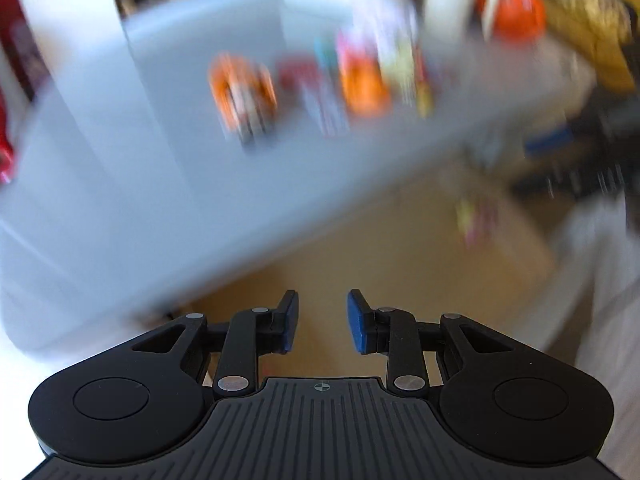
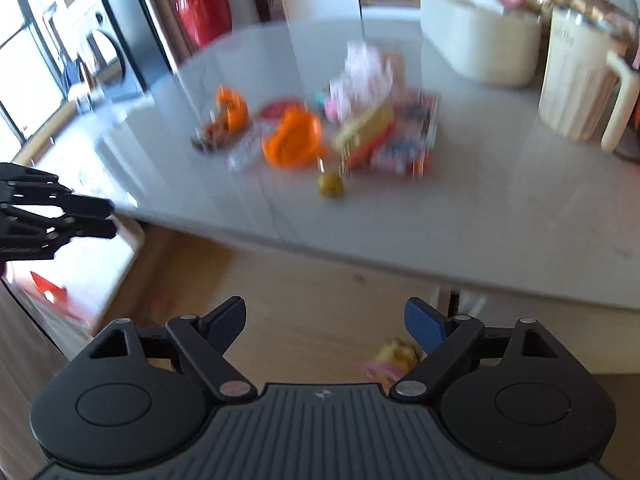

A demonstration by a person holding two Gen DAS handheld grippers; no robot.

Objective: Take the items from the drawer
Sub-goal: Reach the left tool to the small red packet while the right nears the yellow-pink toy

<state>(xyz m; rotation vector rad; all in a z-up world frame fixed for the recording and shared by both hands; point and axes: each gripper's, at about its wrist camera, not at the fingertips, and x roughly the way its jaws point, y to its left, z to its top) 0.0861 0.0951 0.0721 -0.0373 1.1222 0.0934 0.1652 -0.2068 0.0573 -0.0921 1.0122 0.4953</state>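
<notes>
Both views are motion-blurred. A pile of small items lies on the grey countertop (image 2: pixel 440 216): an orange piece (image 2: pixel 294 142), a pink packet (image 2: pixel 368 72), a red box (image 2: pixel 400 156) and a small olive ball (image 2: pixel 330 186). Below the counter's edge is the wooden drawer (image 2: pixel 304 280), with a pink-and-yellow packet (image 2: pixel 394 360) lying in it. My right gripper (image 2: pixel 326 316) is open wide over the drawer, empty, just left of that packet. My left gripper (image 1: pixel 323 320) is open and empty above the drawer (image 1: pixel 360 248); a colourful packet (image 1: pixel 476 216) lies ahead to its right. From the right wrist view the left gripper (image 2: pixel 104 218) shows at the left edge.
A white container (image 2: pixel 480 48) and a cream ribbed jug (image 2: pixel 576 92) stand at the counter's back right. A red canister (image 2: pixel 204 8) stands at the back left beside a dark appliance (image 2: pixel 108 52). An orange object (image 1: pixel 516 8) and blurred packets (image 1: pixel 362 84) show in the left wrist view.
</notes>
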